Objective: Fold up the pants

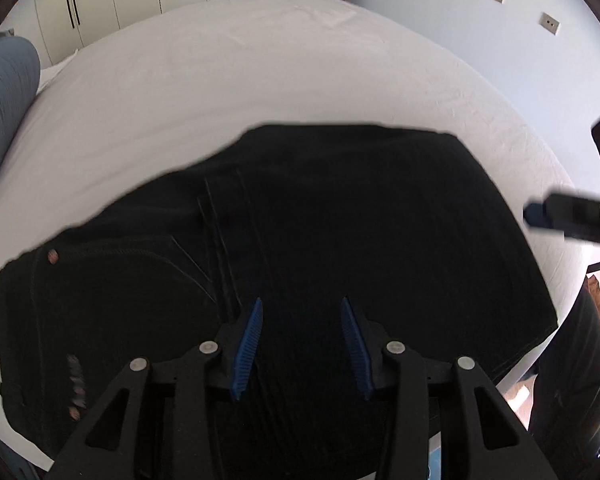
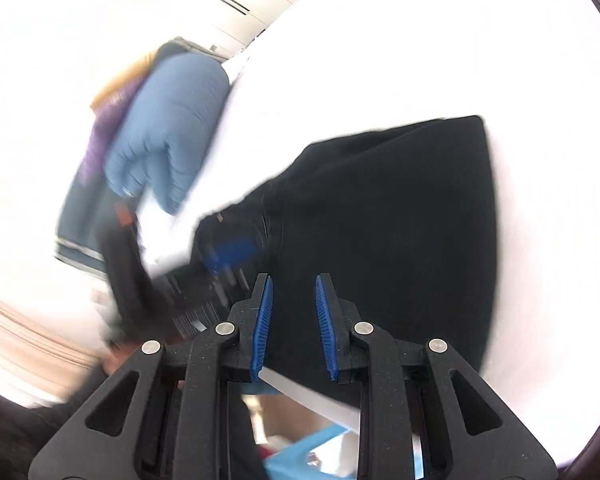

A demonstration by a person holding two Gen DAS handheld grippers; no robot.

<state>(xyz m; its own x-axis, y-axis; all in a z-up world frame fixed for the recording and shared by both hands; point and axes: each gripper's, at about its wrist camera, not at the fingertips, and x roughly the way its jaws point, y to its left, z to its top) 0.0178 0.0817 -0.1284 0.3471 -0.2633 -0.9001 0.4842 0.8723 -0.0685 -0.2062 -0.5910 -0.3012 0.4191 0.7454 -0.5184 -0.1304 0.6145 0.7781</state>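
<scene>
The dark pants (image 1: 300,240) lie folded at the bed's (image 1: 260,60) near edge; they look soft, fairly heavy, best pinched at hem or waistband corners. The left gripper (image 1: 300,344) and right gripper (image 2: 294,324) hang part-open, holding nothing.

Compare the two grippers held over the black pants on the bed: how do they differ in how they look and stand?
The left gripper has its jaws clearly wider apart than the right gripper. The left gripper's own view is sharp, while the right gripper's view is smeared with blur. Both have black frames and ribbed blue pads, both hang above the pants on the white bed, and neither holds any cloth.
</scene>
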